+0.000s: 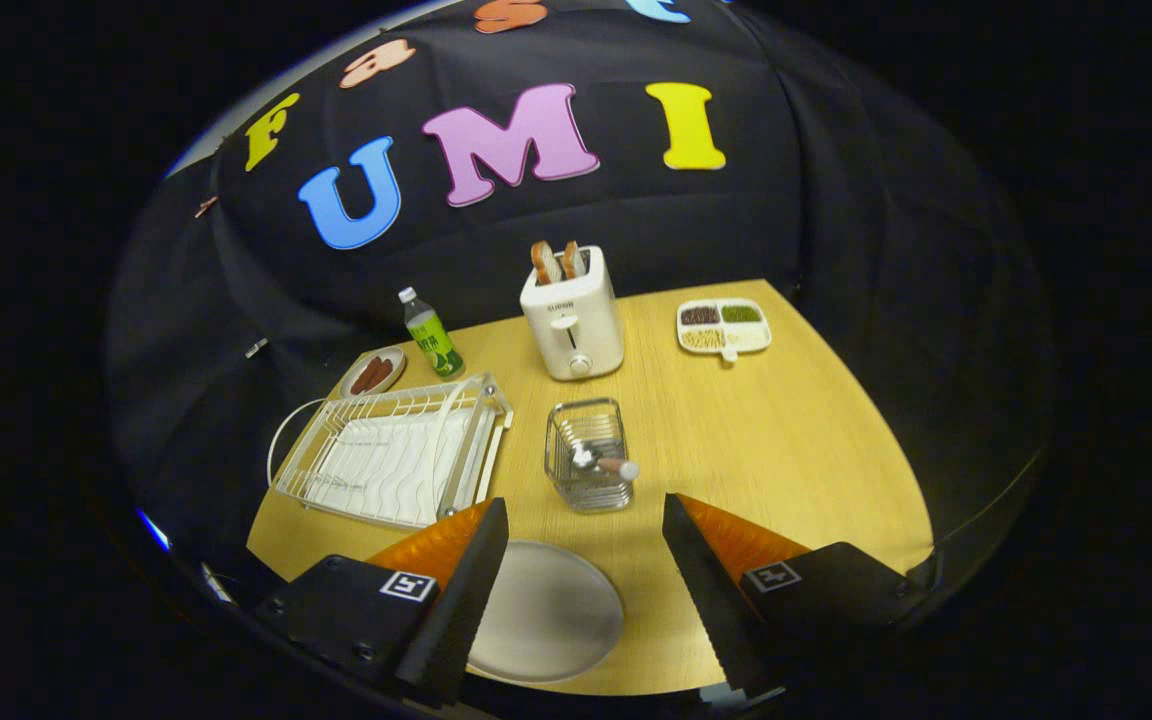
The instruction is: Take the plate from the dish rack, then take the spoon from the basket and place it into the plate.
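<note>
The gripper (586,530) hangs over the near part of the wooden table (786,440), its two fingers spread wide apart and holding nothing. Between them, closer to the left finger, the plate (546,612) lies flat on the table; it is pale and round, with nothing on it, and the left finger covers a part of its edge. Just ahead of the fingers stands the wire basket (588,455), and the spoon (604,463) sits inside it with its handle leaning toward the basket's right side (its bowl I cannot make out well through the wires). To the left of the basket is the white dish rack (391,452), which has a white drip tray under its wires. Beyond the rack are a small dish (374,372) with something brown on it and a green bottle (431,335), standing upright. Behind the basket stands a white toaster (572,315) with two slices of bread (556,262) sticking out, and to its right lies a divided snack tray (724,326).
</note>
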A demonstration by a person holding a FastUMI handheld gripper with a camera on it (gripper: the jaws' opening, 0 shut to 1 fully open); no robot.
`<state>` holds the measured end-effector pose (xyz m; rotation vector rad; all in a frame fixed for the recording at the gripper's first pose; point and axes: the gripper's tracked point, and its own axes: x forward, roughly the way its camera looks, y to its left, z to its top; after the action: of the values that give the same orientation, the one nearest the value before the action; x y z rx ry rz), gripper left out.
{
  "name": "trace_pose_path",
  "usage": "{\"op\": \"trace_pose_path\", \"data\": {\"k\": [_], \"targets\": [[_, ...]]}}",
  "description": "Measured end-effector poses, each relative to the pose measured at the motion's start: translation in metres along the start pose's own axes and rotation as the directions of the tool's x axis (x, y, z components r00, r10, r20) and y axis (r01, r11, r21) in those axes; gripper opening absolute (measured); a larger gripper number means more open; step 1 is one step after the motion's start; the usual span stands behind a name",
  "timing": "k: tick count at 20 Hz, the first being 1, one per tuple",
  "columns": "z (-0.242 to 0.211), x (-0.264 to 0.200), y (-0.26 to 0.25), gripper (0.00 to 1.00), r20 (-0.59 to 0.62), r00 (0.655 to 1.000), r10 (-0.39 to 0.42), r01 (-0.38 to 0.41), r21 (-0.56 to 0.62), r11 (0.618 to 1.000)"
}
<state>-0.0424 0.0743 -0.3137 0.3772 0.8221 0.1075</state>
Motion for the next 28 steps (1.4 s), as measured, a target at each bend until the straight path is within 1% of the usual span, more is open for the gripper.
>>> {"op": "trace_pose_path", "data": {"k": [2, 4, 6, 9, 10, 13, 15, 18, 19, 21, 22, 23, 24, 25, 28], "targets": [[0.017, 0.003, -0.001, 0.96, 0.016, 1.000, 0.000, 0.001, -0.050, 0.999], [0.023, 0.012, -0.001, 0.96, 0.001, 1.000, 0.014, -0.014, -0.089, 0.996], [0.012, 0.028, -0.006, 0.95, -0.066, 0.998, 0.015, -0.023, -0.120, 0.993], [-0.008, 0.054, -0.010, 0.88, -0.159, 0.987, 0.018, -0.042, -0.146, 0.988], [-0.016, 0.061, -0.013, 0.79, -0.189, 0.982, 0.018, -0.047, -0.148, 0.988], [-0.037, 0.081, -0.020, 0.70, -0.262, 0.965, 0.017, -0.058, -0.151, 0.987], [-0.042, 0.089, -0.022, 0.61, -0.275, 0.961, 0.025, -0.067, -0.146, 0.987], [-0.051, 0.096, -0.020, 0.30, -0.302, 0.952, 0.041, -0.082, -0.124, 0.989], [-0.052, 0.098, -0.019, 0.25, -0.307, 0.950, 0.052, -0.090, -0.110, 0.990], [-0.051, 0.096, -0.016, 0.17, -0.312, 0.947, 0.077, -0.111, -0.092, 0.989], [-0.050, 0.095, -0.019, 0.13, -0.310, 0.948, 0.072, -0.107, -0.099, 0.989], [-0.046, 0.094, -0.024, 0.12, -0.295, 0.954, 0.057, -0.093, -0.109, 0.990], [-0.039, 0.091, -0.027, 0.10, -0.277, 0.959, 0.052, -0.087, -0.117, 0.989], [-0.032, 0.085, -0.030, 0.10, -0.258, 0.965, 0.054, -0.087, -0.118, 0.989], [-0.005, 0.059, -0.033, 0.10, -0.207, 0.973, 0.103, -0.128, -0.108, 0.986]]}}
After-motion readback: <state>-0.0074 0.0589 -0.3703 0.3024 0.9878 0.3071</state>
